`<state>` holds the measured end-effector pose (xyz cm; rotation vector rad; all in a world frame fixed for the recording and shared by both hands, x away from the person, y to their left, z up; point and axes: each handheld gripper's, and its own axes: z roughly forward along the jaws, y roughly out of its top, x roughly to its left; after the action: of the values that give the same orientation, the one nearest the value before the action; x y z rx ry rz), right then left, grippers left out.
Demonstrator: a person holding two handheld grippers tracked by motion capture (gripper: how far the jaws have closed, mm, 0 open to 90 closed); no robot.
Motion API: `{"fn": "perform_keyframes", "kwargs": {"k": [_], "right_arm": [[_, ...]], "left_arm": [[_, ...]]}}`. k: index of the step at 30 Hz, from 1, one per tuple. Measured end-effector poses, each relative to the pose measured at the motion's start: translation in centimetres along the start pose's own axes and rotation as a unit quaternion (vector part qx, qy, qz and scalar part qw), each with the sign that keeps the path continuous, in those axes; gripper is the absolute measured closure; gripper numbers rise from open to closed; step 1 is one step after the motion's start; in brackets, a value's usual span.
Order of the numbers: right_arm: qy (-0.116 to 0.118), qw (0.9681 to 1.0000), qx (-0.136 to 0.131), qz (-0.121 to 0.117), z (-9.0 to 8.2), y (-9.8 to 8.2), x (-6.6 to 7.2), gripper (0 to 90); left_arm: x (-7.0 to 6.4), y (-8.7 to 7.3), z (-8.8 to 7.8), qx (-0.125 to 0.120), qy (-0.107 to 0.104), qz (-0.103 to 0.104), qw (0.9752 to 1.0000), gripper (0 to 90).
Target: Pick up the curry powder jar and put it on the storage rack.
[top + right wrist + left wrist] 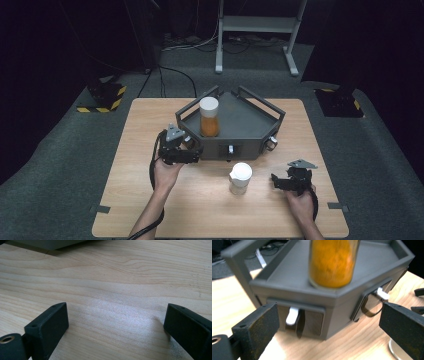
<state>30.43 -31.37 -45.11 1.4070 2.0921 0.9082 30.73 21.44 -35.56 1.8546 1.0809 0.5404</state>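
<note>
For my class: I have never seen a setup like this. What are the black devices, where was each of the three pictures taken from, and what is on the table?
A person sits at a wooden table and holds a hand-operated gripper in each hand: the left gripper and the right gripper. One picture looks down from above; the other two come from cameras riding on each gripper, looking along its black jaws. On the table stands a grey angular tray with small drawers in its front, carrying a jar of orange powder with a white lid. A small white-lidded jar stands on the table in front. Both grippers are open and hold nothing.

Pale wood-grain table (120, 277), matt grey tray (287, 277), glossy jar (332, 262).
</note>
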Motion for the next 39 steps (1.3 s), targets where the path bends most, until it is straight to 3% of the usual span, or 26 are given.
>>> {"fn": "perform_keyframes", "kwargs": {"k": [13,25,27,39], "right_arm": [[0.000,1.0000,0.000,0.001,0.0,0.0,0.0,4.9],[0.000,1.0000,0.000,0.001,0.0,0.0,0.0,4.9],[0.000,1.0000,0.000,0.001,0.0,0.0,0.0,4.9],[0.000,1.0000,0.000,0.001,0.0,0.0,0.0,4.9]], "left_arm": [[-0.4,-3.3,0.0,0.017,0.012,-0.012,0.9997,3.0],[-0.7,-5.3,1.3,0.032,0.016,-0.023,0.9991,3.6],[-1.2,-5.8,1.4,0.028,0.026,-0.024,0.9990,4.3],[-1.2,-6.8,2.8,0.054,0.029,-0.029,0.9977,4.2]]}}
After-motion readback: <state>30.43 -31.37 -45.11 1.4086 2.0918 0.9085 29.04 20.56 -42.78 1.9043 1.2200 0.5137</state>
